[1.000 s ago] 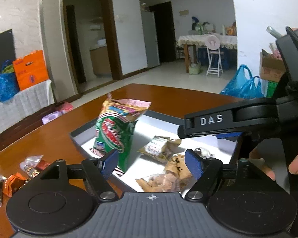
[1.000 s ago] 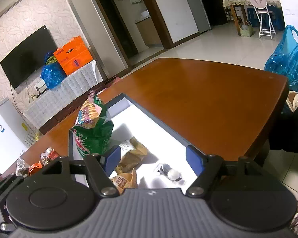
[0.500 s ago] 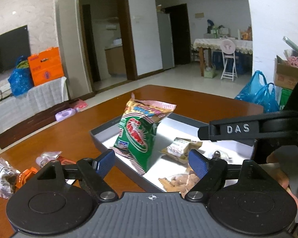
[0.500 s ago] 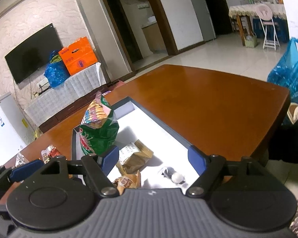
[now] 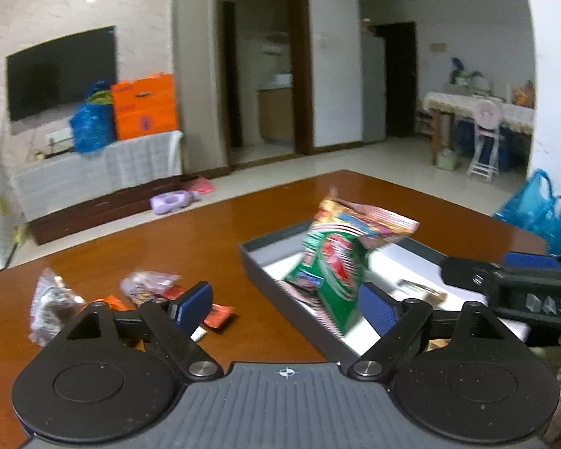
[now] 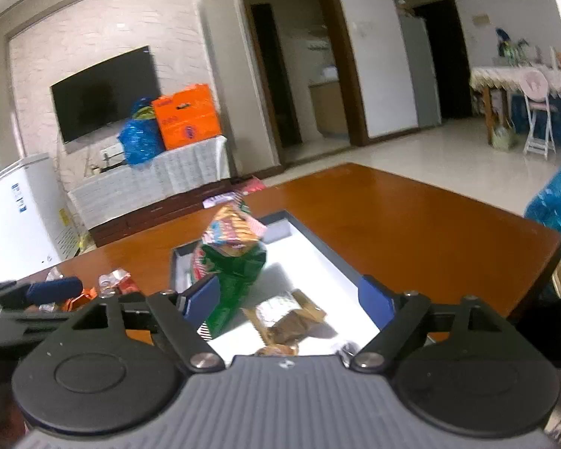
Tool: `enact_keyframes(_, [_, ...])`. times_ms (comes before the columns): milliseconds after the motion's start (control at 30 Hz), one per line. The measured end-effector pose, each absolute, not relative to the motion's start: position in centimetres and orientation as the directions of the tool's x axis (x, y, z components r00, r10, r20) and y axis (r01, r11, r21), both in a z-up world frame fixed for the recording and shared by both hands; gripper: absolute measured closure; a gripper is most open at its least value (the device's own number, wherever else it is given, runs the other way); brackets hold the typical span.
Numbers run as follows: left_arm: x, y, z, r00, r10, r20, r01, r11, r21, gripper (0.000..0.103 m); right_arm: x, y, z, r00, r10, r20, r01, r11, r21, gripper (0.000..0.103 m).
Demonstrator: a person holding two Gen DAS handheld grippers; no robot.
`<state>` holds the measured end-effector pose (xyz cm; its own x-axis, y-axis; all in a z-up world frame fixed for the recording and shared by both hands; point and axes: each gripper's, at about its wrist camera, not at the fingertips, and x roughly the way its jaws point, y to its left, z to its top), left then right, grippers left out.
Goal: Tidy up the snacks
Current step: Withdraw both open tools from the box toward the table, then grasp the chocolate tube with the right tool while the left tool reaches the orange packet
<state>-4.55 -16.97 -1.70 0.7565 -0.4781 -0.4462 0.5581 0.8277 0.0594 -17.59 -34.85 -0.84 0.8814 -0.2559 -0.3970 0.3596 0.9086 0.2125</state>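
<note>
On the tabletop: a brown wooden tabletop [image 5: 243, 232] carried a dark-rimmed tray [image 5: 260, 277] with a white floor, and loose snacks lay outside it.
Left claw: the left claw [image 5: 286, 305] stood wide apart with nothing between its blue pads; its jaws had just been opening.
Right claw: the right claw [image 6: 290, 299] also stood wide and gripped nothing; its jaws had just been opening too. In the left wrist view it showed at 3 o'clock as a dark bar lettered DAS.
Green bag: a green and red snack bag [image 5: 336, 262] stood upright in the tray, at about 1 o'clock from the left claw's midpoint, its crimped top flared (blur hid the print). In the right wrist view the same bag [image 6: 232, 258] sat at 11 o'clock, close behind the left pad; whether it touched could not be told.
Small packets in tray: brownish wrapped snacks [image 6: 288, 318] lay flat on the white floor, at 6 o'clock of the green bag in the right wrist view.
Loose snacks: several small wrappers [image 5: 149, 288], clear, orange and red, lay on the bare wood at 9 o'clock of the tray, well apart from it.
Background: a dark wall-mounted screen [image 5: 61, 71] and an orange box [image 5: 144, 106] stood at 10 o'clock, beyond the tabletop.
</note>
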Motion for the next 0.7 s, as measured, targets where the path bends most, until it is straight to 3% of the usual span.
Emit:
enact_keyframes(200, [-3.3,-15.0,-0.8,0.812,-0.405,-0.421,0.457,0.889,0.027,0.013,-17.8,-32.6,-0.1,0.913,-0.226,-0.34,0.288,0.946,0.146,0.016])
enact_keyframes(367, [-2.3,-13.4,0.0,0.891,-0.27,-0.365,0.303,0.952,0.036,0.005,-18.0,-30.4,0.6,0.938,-0.193,-0.287,0.234,0.965,0.117,0.011])
enact_keyframes(700, [0.4,-9.4,1.1,0.922,-0.154,-0.355,0.162,0.987,-0.007,0.002,-15.4,-27.3,1.8,0.974,-0.139,-0.18,0.16,0.981,0.11,0.008])
